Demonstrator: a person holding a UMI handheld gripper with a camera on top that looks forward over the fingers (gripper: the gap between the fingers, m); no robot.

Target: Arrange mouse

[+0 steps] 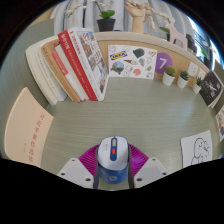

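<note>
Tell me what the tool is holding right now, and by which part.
The tool has the mouse between its pads, which sit against its two long sides toward the rear end. The mouse looks gripped, though it may also rest on the table.

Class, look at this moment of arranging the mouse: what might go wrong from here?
1. The mouse sits between the hand-held gripper fingers; its rounded shell may slip when squeezed.
2. Pushed forward, it might hit the leaning books.
3. A sideways swing may disturb the beige mat or the drawing sheet.
</note>
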